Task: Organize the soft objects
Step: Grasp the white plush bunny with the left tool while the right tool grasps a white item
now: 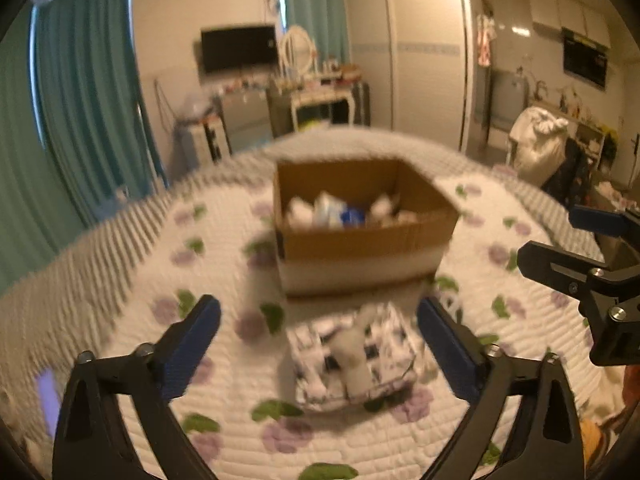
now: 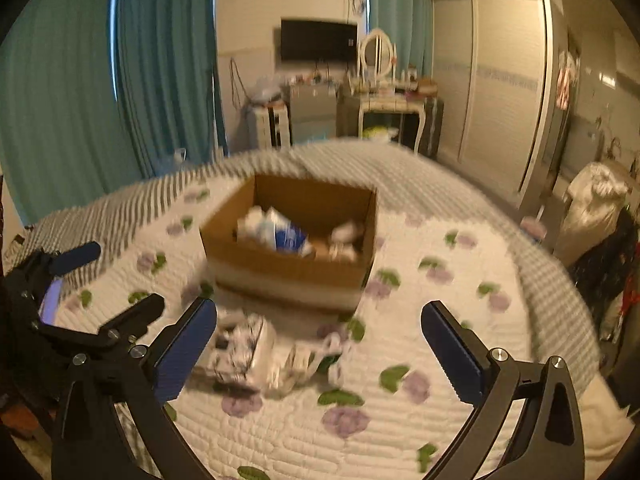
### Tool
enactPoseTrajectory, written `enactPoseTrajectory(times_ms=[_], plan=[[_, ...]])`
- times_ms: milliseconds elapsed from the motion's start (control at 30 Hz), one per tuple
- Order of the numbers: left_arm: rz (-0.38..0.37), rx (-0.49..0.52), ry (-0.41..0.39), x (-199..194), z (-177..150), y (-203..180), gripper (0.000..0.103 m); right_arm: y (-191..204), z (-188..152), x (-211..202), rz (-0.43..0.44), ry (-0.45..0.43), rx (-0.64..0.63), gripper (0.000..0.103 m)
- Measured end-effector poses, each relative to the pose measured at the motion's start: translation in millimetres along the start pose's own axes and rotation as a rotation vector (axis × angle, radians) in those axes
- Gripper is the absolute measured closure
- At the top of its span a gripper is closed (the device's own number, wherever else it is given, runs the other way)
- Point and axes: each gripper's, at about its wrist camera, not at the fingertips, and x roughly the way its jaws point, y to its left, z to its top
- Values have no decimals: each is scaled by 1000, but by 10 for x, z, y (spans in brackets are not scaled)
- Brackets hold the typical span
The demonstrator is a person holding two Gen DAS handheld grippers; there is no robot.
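Soft bundle (image 1: 352, 360), black-and-white and blurred, lies on the flowered quilt (image 1: 224, 420) between the left gripper (image 1: 320, 344)'s spread fingers; right gripper (image 2: 320, 344) also spread. Beyond, a cardboard box (image 1: 360, 240) holds indistinct items.

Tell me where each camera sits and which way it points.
Left wrist: rides the left tool, looks across the floral bedspread at the cardboard box and patterned fabric bundle; its own open fingers and the right tool show.
Right wrist: rides the right tool, faces the same box from further right; its open fingers and the left tool show.
Shared: bed, box, bundle, television.
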Motion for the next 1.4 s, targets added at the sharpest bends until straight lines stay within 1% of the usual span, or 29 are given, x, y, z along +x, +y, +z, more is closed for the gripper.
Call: enactPoseTrajectory(times_ms=[33,67,167,200,267,300,333,367,400,433,467,500,567,633,767,833,900,1000,1067,1133,1200,1267,1400], plan=[[-7,-8,32,142,-71,-5,14,-11,-63,113,-1,16,10,0],[-14,-9,51,220,-123,-18,19,-19,-91,192,0,26,17,0],[-43,2,91,415,-253,-70,30,-33,-217,458,3,62,31,0],[-54,9,97,469,-281,-98,32,-39,-265,551,-6,74,35,0],[-68,21,104,539,-308,-144,32,-60,-325,668,-24,92,45,1],[-70,24,106,564,-318,-145,36,-71,-344,710,-26,97,54,2],[-71,27,110,612,-334,-157,42,-90,-373,767,-22,104,69,3],[-74,30,119,648,-346,-158,56,-91,-376,792,-18,108,76,5],[-78,33,138,703,-359,-159,63,-101,-399,844,-14,117,86,6],[-80,34,147,748,-366,-145,65,-102,-391,860,-14,121,88,7],[-88,34,144,756,-366,-137,70,-96,-393,887,-13,126,85,9],[-102,31,141,747,-361,-128,74,-81,-401,914,-15,130,80,10],[-117,30,140,706,-346,-101,74,-56,-400,936,-17,130,79,10],[-116,35,135,650,-326,-75,74,-22,-396,941,-20,127,77,10],[-115,27,102,495,-241,22,74,65,-417,973,-13,135,61,19],[-119,15,81,422,-192,80,74,130,-446,1030,-13,154,45,22],[-118,6,59,353,-150,146,74,185,-478,1084,-9,174,35,32],[-93,8,45,335,-118,234,74,243,-518,1154,-9,192,20,42],[-80,-3,48,361,-129,314,74,269,-541,1180,-23,193,6,46],[-70,-12,58,396,-144,371,74,267,-547,1191,-24,196,9,55],[-65,-20,66,424,-168,410,74,268,-563,1214,-21,208,9,72],[-64,-25,70,450,-198,449,74,271,-589,1242,-29,222,1,81],[-65,-31,80,478,-246,497,74,266,-610,1190,-36,206,13,81]])
